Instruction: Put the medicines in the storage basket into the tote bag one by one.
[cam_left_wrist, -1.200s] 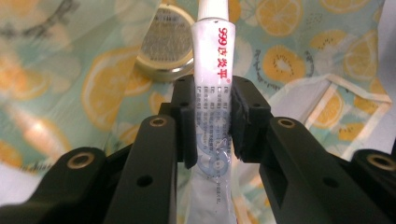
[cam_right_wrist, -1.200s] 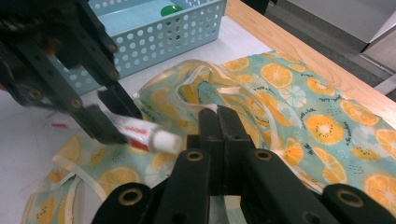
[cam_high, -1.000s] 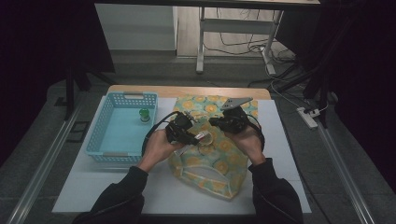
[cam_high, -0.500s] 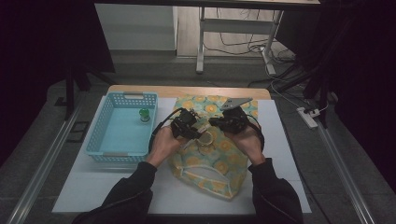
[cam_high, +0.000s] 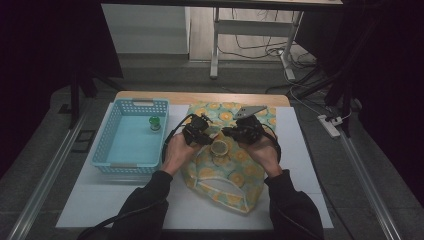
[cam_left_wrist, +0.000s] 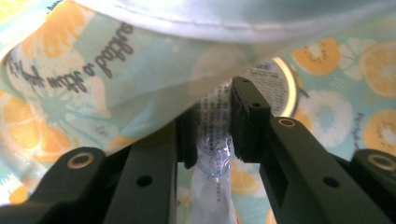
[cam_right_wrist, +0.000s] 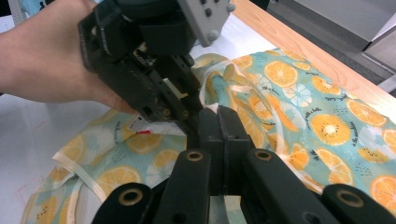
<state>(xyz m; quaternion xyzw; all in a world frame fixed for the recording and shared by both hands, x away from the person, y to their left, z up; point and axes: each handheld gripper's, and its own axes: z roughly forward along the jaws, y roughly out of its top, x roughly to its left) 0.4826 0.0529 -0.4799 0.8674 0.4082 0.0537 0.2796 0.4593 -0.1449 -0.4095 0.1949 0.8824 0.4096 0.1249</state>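
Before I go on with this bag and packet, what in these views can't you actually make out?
- Packet in the left gripper: its far end is covered by the bag fabric in the left gripper view; its print is blurred.
- Right gripper: shut; whatever its pads pinch is hidden by the jaws.
- Round item on the bag: too small in the high view.
- Green item in the basket: too small to identify.

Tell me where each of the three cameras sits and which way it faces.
High view: above the person's side, looking forward and down on the table; forearms and both hands show.
Left gripper view: rides the left tool, looking along its jaws at a clear packet.
Right gripper view: rides the right tool, facing the left tool.
All three share the orange-print bag.
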